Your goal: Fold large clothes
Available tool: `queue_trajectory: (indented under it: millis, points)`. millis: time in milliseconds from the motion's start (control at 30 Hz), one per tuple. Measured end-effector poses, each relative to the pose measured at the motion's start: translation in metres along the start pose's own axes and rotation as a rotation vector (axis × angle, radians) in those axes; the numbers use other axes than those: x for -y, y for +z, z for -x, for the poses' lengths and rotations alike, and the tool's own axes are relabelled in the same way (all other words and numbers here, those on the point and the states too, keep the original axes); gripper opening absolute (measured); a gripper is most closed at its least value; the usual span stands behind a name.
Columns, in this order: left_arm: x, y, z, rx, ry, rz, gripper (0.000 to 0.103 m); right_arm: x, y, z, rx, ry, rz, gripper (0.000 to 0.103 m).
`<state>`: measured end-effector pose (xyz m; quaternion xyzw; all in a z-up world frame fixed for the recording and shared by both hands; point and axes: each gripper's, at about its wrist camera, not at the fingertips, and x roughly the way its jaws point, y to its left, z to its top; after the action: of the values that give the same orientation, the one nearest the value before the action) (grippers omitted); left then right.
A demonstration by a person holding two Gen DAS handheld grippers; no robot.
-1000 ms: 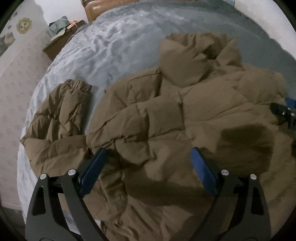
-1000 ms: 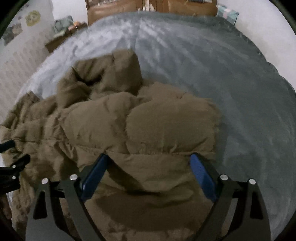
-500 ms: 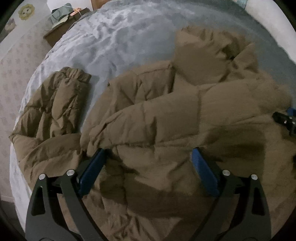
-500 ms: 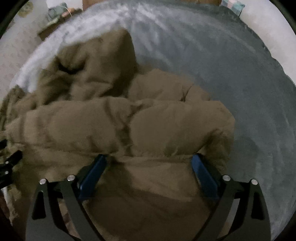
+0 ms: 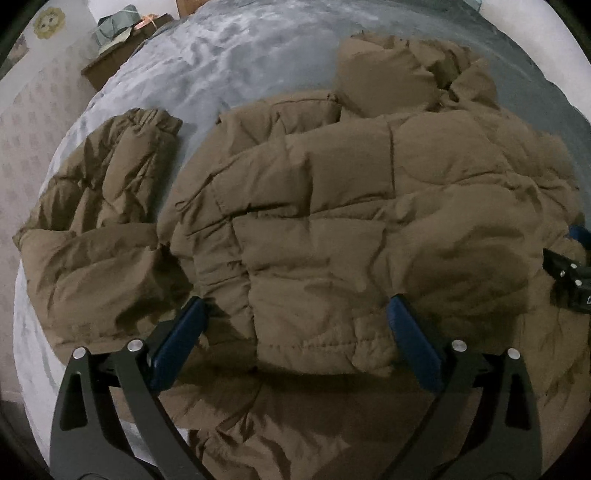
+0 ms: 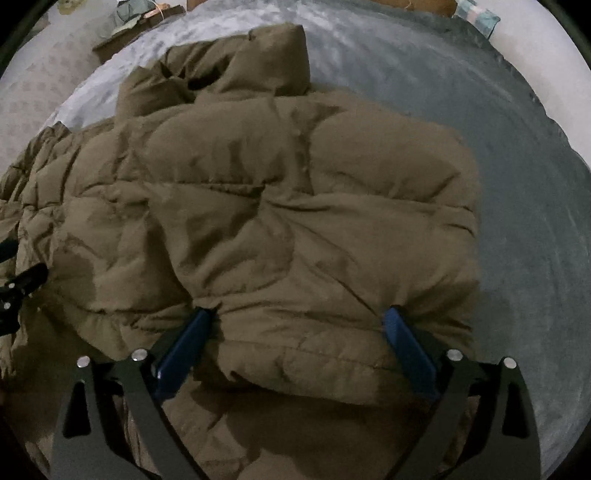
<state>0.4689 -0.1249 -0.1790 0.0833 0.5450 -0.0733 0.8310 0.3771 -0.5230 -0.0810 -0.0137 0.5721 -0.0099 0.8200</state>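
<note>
A brown puffer jacket [image 5: 332, 206] lies on a grey bed, its lower part folded up over the body, hood [image 5: 402, 70] at the far end. One sleeve [image 5: 110, 192] lies spread to the left. My left gripper [image 5: 295, 325] is open, its blue pads either side of the folded hem. My right gripper [image 6: 299, 328] is open too, straddling the folded edge of the jacket [image 6: 295, 206] near its right side. The right gripper's tip shows at the right edge of the left wrist view [image 5: 569, 280].
The grey bedspread [image 6: 517, 166] extends to the right and beyond the hood. A dark nightstand [image 5: 122, 62] with clutter stands at the bed's far left, beside a patterned wall. A wooden headboard [image 6: 413, 5] is at the far end.
Both grippers moved forward, carrying the jacket's lower edge up over its body; the fold now lies flatter and further toward the hood. Jaws stayed wide throughout.
</note>
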Motion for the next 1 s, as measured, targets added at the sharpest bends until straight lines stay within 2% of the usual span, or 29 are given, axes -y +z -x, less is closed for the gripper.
queue_trajectory:
  millis: [100, 233, 333, 400, 467, 600, 667, 767, 833, 900, 933, 967, 1000]
  points:
    - [-0.009, 0.004, 0.015, 0.028, -0.015, 0.003, 0.097, 0.005, 0.007, 0.014, 0.026, 0.011, -0.017, 0.097]
    - [-0.057, -0.002, 0.063, 0.129, 0.018, 0.005, 0.097, 0.008, 0.009, 0.036, 0.073, 0.014, -0.025, 0.097]
    - [-0.119, 0.008, 0.085, 0.171, 0.101, 0.067, 0.099, 0.013, 0.008, 0.036, 0.078, 0.007, -0.029, 0.097]
    - [-0.174, 0.023, 0.08, 0.172, 0.169, 0.136, 0.1, 0.013, 0.0, 0.032, 0.068, 0.005, -0.039, 0.097]
    - [-0.213, 0.035, 0.068, 0.135, 0.22, 0.191, 0.1, 0.014, -0.004, 0.02, 0.052, 0.007, -0.054, 0.097]
    - [-0.262, 0.053, 0.024, 0.027, 0.235, 0.259, 0.1, 0.011, -0.005, 0.011, 0.049, -0.006, -0.049, 0.097]
    - [-0.272, 0.06, 0.002, -0.029, 0.195, 0.271, 0.1, 0.009, -0.004, 0.01, 0.043, -0.015, -0.041, 0.097]
    - [-0.278, 0.072, -0.023, -0.08, 0.074, 0.288, 0.099, 0.005, -0.001, 0.004, 0.037, -0.023, -0.031, 0.097]
    - [-0.281, 0.077, -0.035, -0.105, 0.04, 0.276, 0.091, 0.005, 0.001, 0.004, 0.034, -0.027, -0.024, 0.097]
    - [-0.28, 0.083, -0.041, -0.141, 0.003, 0.268, 0.049, 0.004, 0.002, 0.002, 0.031, -0.026, -0.022, 0.097]
    - [-0.28, 0.081, -0.043, -0.154, 0.0, 0.274, 0.044, 0.004, 0.003, 0.002, 0.029, -0.025, -0.021, 0.097]
    - [-0.279, 0.076, -0.041, -0.147, 0.015, 0.279, 0.032, 0.004, 0.003, 0.002, 0.03, -0.026, -0.022, 0.097]
    - [-0.283, 0.074, -0.039, -0.137, 0.013, 0.29, 0.028, 0.004, 0.004, 0.002, 0.031, -0.027, -0.023, 0.097]
